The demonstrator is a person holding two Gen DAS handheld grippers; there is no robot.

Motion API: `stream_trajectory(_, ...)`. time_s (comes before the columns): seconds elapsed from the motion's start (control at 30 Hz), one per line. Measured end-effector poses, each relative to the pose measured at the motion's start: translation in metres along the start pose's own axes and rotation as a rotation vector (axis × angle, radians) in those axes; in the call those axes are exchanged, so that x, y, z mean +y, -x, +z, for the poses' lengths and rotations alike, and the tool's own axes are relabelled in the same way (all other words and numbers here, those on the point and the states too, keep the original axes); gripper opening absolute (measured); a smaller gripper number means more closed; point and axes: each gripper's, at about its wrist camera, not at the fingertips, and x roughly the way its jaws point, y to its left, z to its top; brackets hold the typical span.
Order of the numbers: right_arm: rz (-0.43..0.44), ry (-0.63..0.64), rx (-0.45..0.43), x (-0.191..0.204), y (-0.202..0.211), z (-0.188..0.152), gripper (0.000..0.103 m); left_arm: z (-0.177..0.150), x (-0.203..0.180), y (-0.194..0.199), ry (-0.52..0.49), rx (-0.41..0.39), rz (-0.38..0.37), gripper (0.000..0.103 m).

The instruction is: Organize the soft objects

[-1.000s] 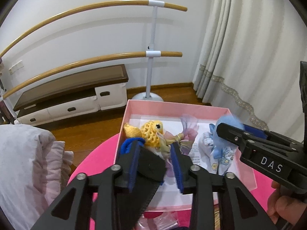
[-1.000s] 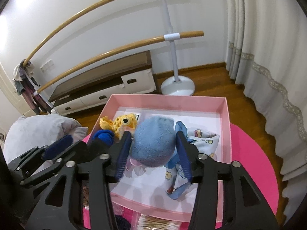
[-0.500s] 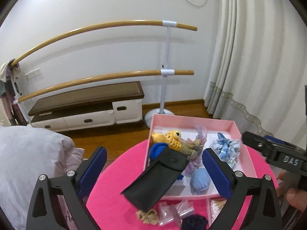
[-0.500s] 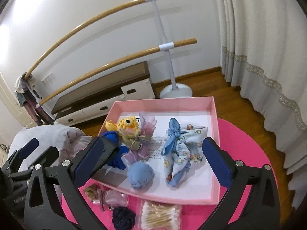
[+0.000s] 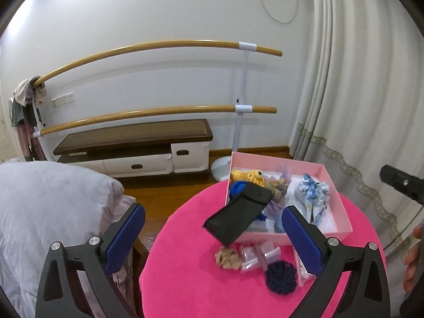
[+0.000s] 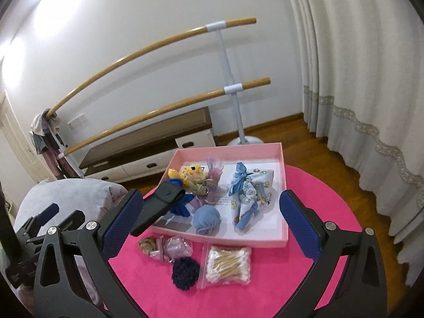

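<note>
Dropped: blue ball (image 6: 206, 219) (round, fuzzy) now in pink box (image 6: 275, 240).

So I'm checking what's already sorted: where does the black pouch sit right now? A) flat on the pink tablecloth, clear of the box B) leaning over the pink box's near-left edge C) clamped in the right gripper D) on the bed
B: the black pouch slants across the near-left rim of the pink box, upper end among the toys, lower end hanging outside, with no jaw touching it.
</note>
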Motion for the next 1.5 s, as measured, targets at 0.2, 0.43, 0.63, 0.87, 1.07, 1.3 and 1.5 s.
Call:
stream_trajectory(0.2,-0.002,0.002,-0.032,0.004,0.031,-0.016,0.103,-0.025,-0.001,0.04,-0.014,-0.011,0.002,0.102)
stream_trajectory(0.43,-0.009,-0.008,-0.064,0.004,0.063,-0.04,0.103,-0.049,-0.01,0.075,-0.035,-0.022,-0.013,0.102)
stream_trajectory(0.63,-0.013,-0.001,-0.083,0.011,0.084,-0.059,0.103,-0.064,-0.015,0.104,-0.044,-0.028,-0.03,0.102)
stream_trajectory(0.87,-0.006,0.01,-0.081,0.02,0.094,-0.08,0.103,-0.07,-0.022,0.126,-0.058,-0.033,-0.046,0.102)
stream_trajectory(1.07,-0.008,0.016,-0.073,0.023,0.095,-0.085,0.103,-0.073,-0.025,0.136,-0.056,-0.035,-0.05,0.102)
stream_trajectory(1.3,-0.019,0.015,-0.072,0.021,0.093,-0.087,0.103,-0.073,-0.023,0.128,-0.047,-0.028,-0.045,0.102)
stream_trajectory(1.5,-0.046,0.005,-0.043,0.013,0.078,-0.089,0.103,-0.079,-0.025,0.11,-0.047,0.012,-0.041,0.102)
